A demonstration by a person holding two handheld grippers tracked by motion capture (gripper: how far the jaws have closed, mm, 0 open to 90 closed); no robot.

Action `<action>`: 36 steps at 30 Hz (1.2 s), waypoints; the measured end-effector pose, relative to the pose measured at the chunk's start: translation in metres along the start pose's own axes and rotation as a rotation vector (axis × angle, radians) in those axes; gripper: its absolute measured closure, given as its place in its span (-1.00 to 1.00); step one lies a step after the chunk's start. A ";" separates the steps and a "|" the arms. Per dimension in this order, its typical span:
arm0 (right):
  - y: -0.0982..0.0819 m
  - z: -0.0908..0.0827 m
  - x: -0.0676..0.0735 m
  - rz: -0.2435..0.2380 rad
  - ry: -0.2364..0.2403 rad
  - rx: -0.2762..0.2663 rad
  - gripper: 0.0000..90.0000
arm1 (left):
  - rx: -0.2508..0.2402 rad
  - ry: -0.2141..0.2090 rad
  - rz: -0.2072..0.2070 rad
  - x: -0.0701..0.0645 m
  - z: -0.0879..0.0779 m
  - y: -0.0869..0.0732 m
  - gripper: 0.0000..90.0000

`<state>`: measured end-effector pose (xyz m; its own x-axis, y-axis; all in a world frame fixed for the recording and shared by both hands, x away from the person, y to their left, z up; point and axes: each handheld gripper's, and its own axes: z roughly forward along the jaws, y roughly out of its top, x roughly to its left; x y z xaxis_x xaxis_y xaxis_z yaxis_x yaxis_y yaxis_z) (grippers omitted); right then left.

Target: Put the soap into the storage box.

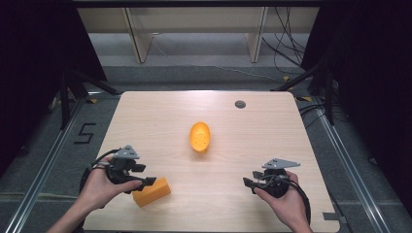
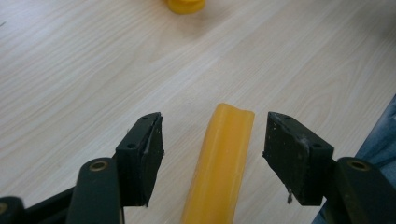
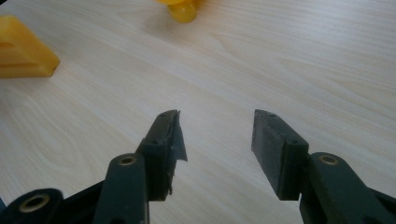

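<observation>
left gripper: jaws spread wide and straddling the yellow wedge block, which lies lengthwise in the gap with daylight on both sides; pads not pressing, so nothing is gripped. judged lined up along the block's narrow top, so that closing would take it across its width. right gripper: jaws likewise apart over bare table, nothing between them, apparently standing by. ahead of both grippers, well clear, an orange oval dish sits mid-table.
</observation>
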<state>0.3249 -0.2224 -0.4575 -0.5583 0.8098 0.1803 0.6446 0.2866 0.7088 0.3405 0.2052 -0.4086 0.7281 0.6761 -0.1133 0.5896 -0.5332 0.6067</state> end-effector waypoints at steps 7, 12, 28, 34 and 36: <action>-0.001 0.000 0.002 0.033 0.013 0.019 0.15 | 0.162 0.011 0.079 -0.008 0.023 0.010 -0.19; -0.001 0.001 0.000 0.019 0.012 0.016 0.15 | 0.189 -0.006 0.087 -0.010 0.031 0.011 -0.18; -0.001 0.002 0.000 0.016 0.015 0.020 0.14 | 0.217 0.010 0.140 -0.013 0.047 0.010 -0.09; -0.001 0.002 0.000 0.043 0.008 0.039 0.14 | 0.255 0.004 0.169 -0.011 0.051 0.010 -0.03; -0.001 0.002 0.000 0.038 0.010 0.035 0.14 | 0.255 0.010 0.180 -0.011 0.054 0.009 -0.01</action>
<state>0.3252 -0.2220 -0.4598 -0.5381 0.8155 0.2133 0.6833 0.2738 0.6769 0.3565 0.1654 -0.4440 0.8257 0.5639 -0.0133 0.5216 -0.7543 0.3988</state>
